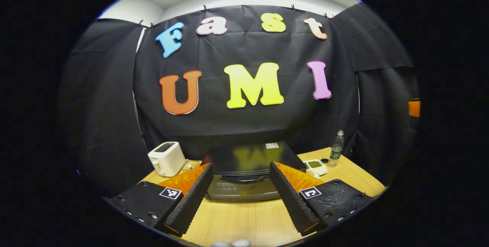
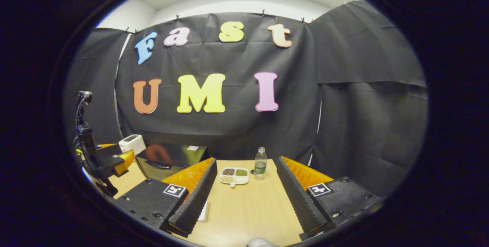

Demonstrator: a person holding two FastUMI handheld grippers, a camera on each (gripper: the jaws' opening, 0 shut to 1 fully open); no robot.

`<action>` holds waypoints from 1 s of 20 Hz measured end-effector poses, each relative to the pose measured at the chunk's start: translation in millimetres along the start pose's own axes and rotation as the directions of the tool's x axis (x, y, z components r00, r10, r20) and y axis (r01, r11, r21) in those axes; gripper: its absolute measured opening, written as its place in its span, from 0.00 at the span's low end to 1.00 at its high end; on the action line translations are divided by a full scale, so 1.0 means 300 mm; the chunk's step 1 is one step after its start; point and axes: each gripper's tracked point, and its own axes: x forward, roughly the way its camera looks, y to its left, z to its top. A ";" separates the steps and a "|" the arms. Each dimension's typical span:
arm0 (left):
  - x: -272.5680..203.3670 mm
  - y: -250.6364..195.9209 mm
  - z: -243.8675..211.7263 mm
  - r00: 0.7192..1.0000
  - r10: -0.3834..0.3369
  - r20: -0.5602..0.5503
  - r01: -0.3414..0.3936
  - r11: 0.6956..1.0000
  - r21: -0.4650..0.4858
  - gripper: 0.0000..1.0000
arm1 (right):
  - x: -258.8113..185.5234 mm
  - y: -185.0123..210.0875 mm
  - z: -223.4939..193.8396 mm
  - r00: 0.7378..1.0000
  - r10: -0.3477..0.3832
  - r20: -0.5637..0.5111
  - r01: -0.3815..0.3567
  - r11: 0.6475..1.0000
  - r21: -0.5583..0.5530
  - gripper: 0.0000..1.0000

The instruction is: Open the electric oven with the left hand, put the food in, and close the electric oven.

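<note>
Left gripper view: I see the table (image 1: 248, 220), the shut electric oven (image 1: 248, 170) dead ahead at 12 o'clock between my left tongs (image 1: 241, 195), spread apart. Toaster (image 1: 166, 158) at 10. My right tongs (image 2: 244, 197) gape too, compartmented food tray (image 2: 234, 176) at 12, bottle (image 2: 260, 164) beside it.

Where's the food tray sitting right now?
In the right gripper view the divided food tray lies on the wooden table, straight ahead between the open fingers, just left of the water bottle and right of the electric oven.
</note>
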 end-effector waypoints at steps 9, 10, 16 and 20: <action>-0.314 0.144 0.324 0.995 0.028 0.093 -0.022 0.998 -0.067 0.96 | -0.085 0.158 0.212 0.997 0.035 0.071 -0.035 0.999 -0.003 0.97; -0.338 0.163 0.338 0.995 0.032 0.095 -0.026 0.998 -0.063 0.96 | -0.094 0.172 0.226 0.997 0.033 0.073 -0.032 0.999 -0.005 0.97; -0.416 0.237 0.391 0.992 0.045 0.121 -0.039 0.998 -0.051 0.96 | -0.145 0.226 0.239 0.997 0.032 0.068 -0.033 0.999 0.011 0.97; -0.443 0.260 0.421 0.990 0.044 0.137 -0.036 0.998 -0.059 0.96 | -0.170 0.251 0.257 0.996 0.032 0.080 -0.032 0.999 -0.003 0.97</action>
